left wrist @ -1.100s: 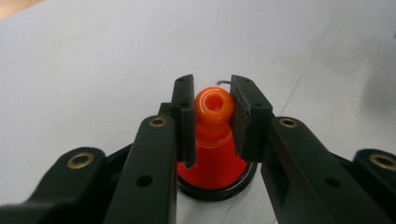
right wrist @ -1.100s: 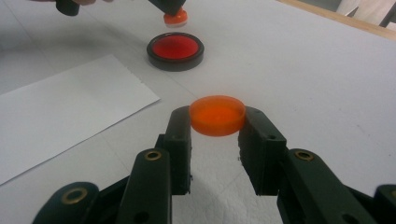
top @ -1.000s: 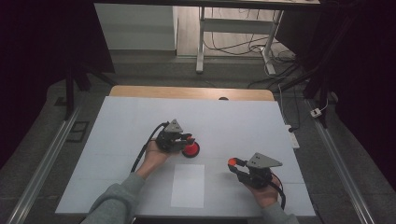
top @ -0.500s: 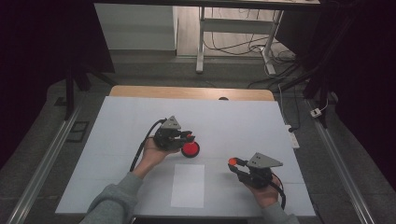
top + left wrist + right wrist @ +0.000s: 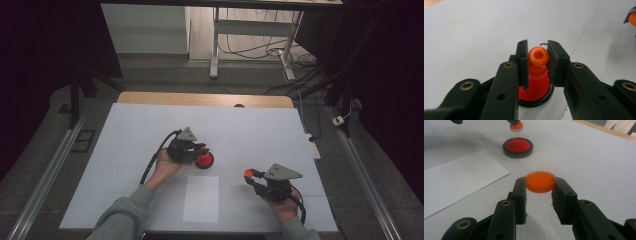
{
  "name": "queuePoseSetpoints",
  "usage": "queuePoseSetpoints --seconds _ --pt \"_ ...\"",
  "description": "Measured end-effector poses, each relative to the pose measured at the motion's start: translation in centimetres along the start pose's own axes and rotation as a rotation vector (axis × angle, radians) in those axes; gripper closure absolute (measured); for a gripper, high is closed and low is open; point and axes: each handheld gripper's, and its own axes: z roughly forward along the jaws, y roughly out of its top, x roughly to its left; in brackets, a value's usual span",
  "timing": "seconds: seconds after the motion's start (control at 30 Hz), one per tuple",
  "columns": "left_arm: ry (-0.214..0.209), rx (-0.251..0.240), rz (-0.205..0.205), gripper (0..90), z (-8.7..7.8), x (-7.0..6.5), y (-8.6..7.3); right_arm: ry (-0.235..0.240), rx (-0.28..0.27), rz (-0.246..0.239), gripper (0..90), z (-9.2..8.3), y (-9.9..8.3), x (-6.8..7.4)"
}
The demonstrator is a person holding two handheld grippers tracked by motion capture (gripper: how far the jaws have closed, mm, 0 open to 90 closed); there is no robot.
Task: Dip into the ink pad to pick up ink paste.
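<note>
My left gripper [image 5: 199, 149] is shut on the round knob of an orange stamp [image 5: 538, 57]. The stamp hangs upright over a round red ink pad [image 5: 204, 160] in a black case on the table. In the right gripper view the stamp's base [image 5: 515, 127] floats a little above the ink pad [image 5: 518, 147], apart from it. My right gripper [image 5: 250, 175] rests low near the front right, shut on a flat round orange lid [image 5: 540, 181], which it holds level by its rim. The black rim of the pad [image 5: 536, 102] shows beneath the stamp in the left gripper view.
A white sheet of paper [image 5: 201, 198] lies flat near the front edge between my two hands, and its corner [image 5: 456, 180] shows left of the right gripper. The white tabletop [image 5: 260, 130] stretches back to a wooden strip [image 5: 200, 99]. Cables lie on the floor beyond.
The left gripper has barely shifted above the ink pad, still holding the stamp. The right gripper and its lid have stayed where they were.
</note>
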Motion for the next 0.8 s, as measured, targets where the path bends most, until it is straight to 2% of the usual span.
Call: queuePoseSetpoints --seconds 0.17,0.37,0.8 --pt "0.008 0.017 -0.003 72.5 0.7 0.1 -0.4 0.001 0.0 0.0 64.4 0.0 0.0 0.0" --pt "0.011 0.035 0.012 72.5 1.3 -0.2 -0.6 0.001 -0.001 0.001 64.4 0.0 0.0 0.0" --pt "0.03 0.073 0.033 72.5 1.8 -0.4 -0.9 -0.005 0.0 -0.001 64.5 -0.1 0.0 0.0"
